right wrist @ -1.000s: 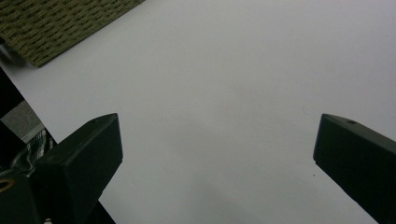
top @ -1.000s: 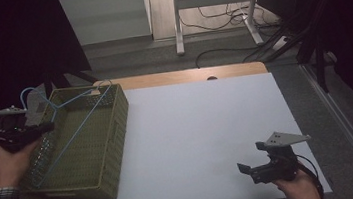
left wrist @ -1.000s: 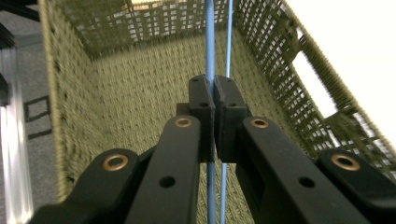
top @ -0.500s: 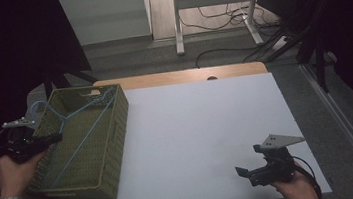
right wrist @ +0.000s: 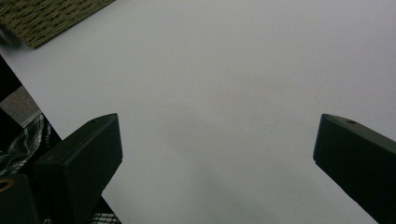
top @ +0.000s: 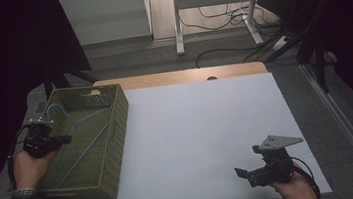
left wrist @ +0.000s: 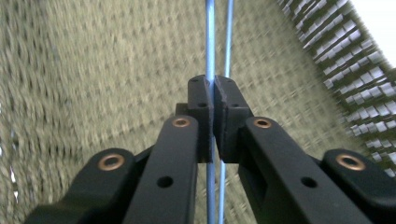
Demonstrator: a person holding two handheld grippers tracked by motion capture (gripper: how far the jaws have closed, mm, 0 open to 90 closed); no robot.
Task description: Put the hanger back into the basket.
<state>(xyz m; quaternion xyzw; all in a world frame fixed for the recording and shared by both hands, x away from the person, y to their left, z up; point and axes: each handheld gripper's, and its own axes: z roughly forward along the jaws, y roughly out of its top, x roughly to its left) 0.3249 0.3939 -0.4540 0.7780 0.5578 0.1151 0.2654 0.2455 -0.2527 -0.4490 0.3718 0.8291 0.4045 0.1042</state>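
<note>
My left tongs (left wrist: 214, 100) are clamped tight on a thin blue cord (left wrist: 210, 42), one of two strands that run straight ahead of the jaws and back down beneath them, and the woven green basket (top: 93, 159) lies right behind the cord, its weave close in front of my tips. From above, the basket sits at the left edge of the white table (top: 207, 126), just beside my left hand (top: 28, 166), and the cord loops up from its rim and crosses its inside. I judge the basket light and fairly stiff in its walls, though the weave likely gives a little; the cord is soft and slack-prone, and thin enough to slip through smooth pads if I pull sideways. Its rim, I reckon, is the surer place to grip (the cord only drags one corner, so the basket may swivel or tip). My right tongs (top: 261, 173) hover over bare table near my side, jaws wide apart and empty, well away from the basket, with a corner of it showing far off to their upper left.
</note>
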